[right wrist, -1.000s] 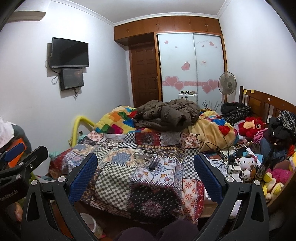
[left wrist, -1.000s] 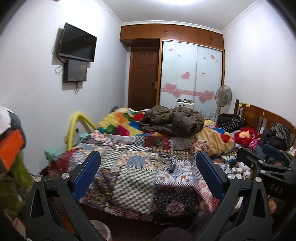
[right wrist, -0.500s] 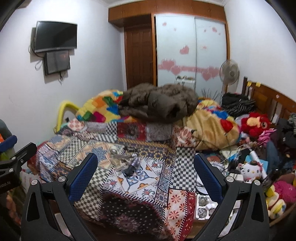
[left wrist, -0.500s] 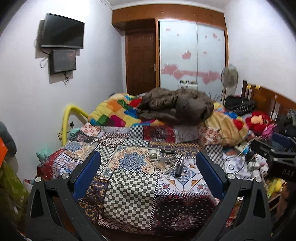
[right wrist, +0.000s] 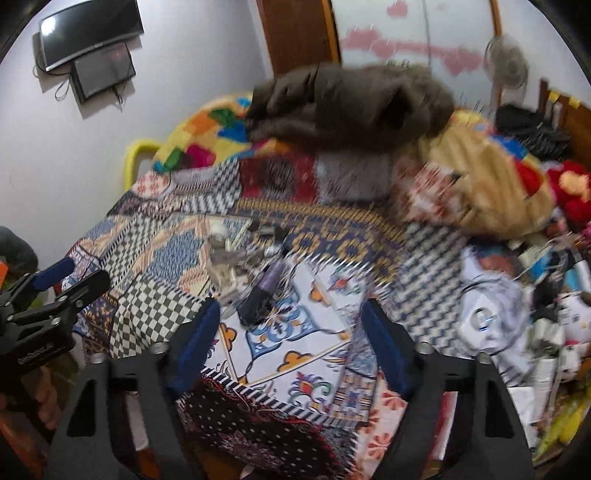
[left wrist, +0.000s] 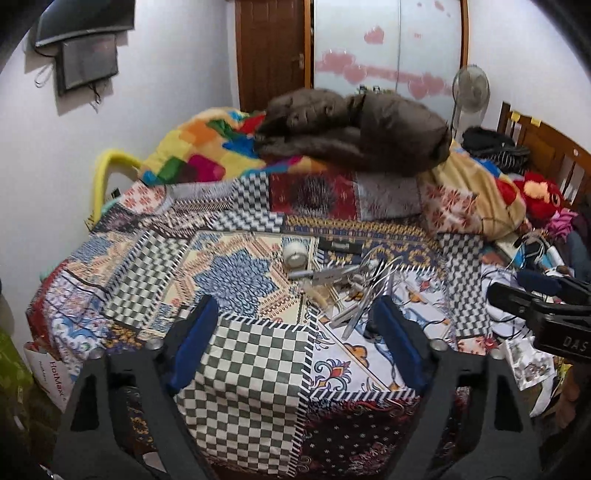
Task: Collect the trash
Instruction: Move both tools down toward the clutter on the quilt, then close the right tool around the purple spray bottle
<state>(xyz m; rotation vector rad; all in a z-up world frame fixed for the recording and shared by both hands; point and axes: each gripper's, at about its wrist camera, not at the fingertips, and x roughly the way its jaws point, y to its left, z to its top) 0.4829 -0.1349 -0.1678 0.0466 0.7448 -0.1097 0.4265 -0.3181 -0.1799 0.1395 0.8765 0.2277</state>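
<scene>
A small heap of trash [left wrist: 343,280] lies in the middle of the patchwork bed cover [left wrist: 258,369]: a white round lid [left wrist: 294,254], a dark flat bar [left wrist: 340,246], wires and wrappers. In the right wrist view the heap [right wrist: 255,269] is blurred, with a dark tube [right wrist: 260,295] nearest. My left gripper [left wrist: 295,332] is open and empty above the bed's near edge, short of the heap. My right gripper [right wrist: 290,332] is open and empty, just short of the dark tube.
A brown coat [left wrist: 354,129] and bright blankets [left wrist: 199,147] are piled at the far side of the bed. Plush toys [left wrist: 543,195], cables and clutter [right wrist: 517,314] crowd the right side by the wooden headboard [left wrist: 546,147]. A wall with a TV [right wrist: 88,29] runs along the left.
Both grippers have moved forward and tilted down over the bed. The trash heap is now much closer and lower in both views. Both stay open.
</scene>
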